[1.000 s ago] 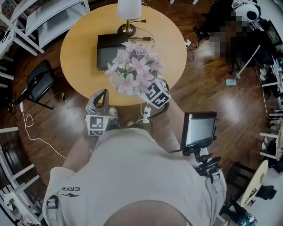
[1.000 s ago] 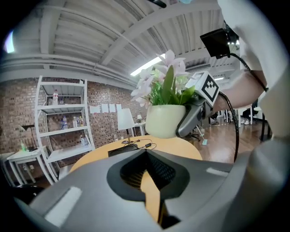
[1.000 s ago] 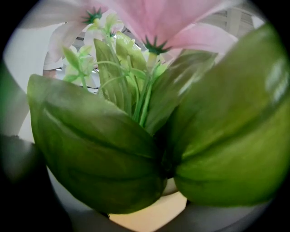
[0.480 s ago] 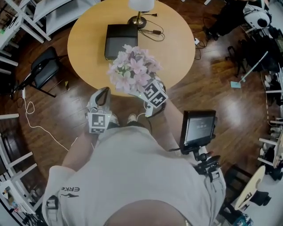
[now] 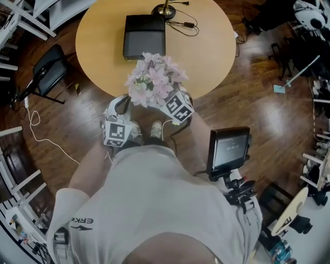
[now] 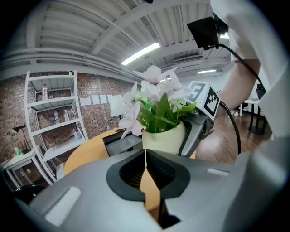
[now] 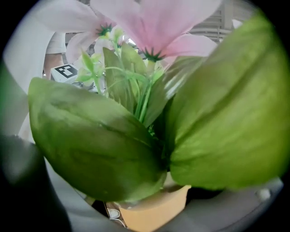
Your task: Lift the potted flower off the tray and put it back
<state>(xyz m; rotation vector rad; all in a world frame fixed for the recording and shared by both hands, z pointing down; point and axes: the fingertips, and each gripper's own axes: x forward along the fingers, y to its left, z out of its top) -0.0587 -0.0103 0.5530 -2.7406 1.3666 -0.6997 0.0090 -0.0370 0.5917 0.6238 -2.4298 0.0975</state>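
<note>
Below you, the dark wood floor [image 5: 247,103] runs all round the round tabletop [image 5: 206,46]. A black tray [image 5: 144,36] lies on that tabletop, close to a lamp base [image 5: 166,9] at its far rim. A small monitor [image 5: 228,151] hangs at your right hip.

The potted flower [image 5: 153,82] is off the tray and up in the air. From the head view its pink blooms overlap the tabletop's near edge, just short of the tray.

Your right tongs [image 5: 175,105] are clamped on the cream pot [image 6: 164,138], with green leaves filling their own view.

Your left tongs [image 6: 146,159] sit just left of the pot, tips pressed together with nothing between them.
</note>
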